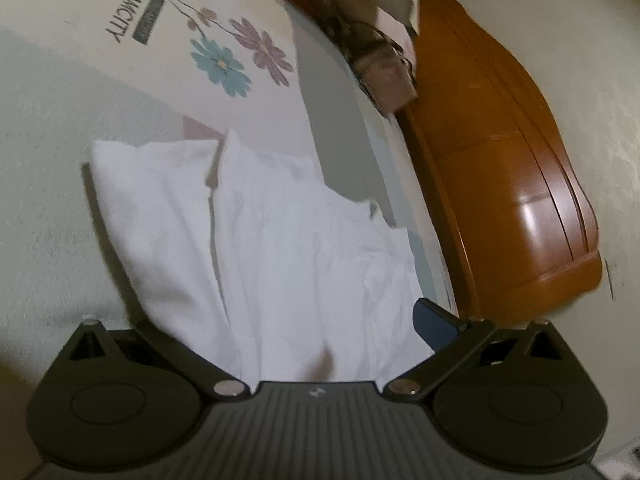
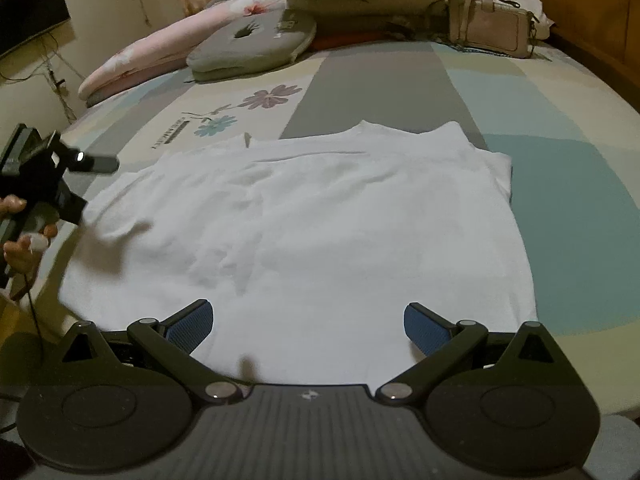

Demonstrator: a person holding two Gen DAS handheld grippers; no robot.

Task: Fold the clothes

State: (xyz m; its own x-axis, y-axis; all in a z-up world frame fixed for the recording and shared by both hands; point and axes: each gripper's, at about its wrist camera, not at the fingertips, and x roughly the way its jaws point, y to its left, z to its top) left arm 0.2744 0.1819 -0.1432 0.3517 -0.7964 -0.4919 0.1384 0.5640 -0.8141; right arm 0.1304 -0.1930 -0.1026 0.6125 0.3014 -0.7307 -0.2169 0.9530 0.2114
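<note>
Spread wide, the right hand-held gripper hovers over the near hem of the white cotton T-shirt, which lies flat on the patchwork-print bed. Leftward, the left hand-held gripper reaches over the shirt's edge, its jaws also spread.

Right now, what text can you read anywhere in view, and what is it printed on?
"DREAMCITY": on the bedsheet, beside the printed flowers, readable in the left wrist view.
Small dark label next to it: too blurred to read.
Same print in the right wrist view: too small to read.
White shirt: no visible text.
</note>
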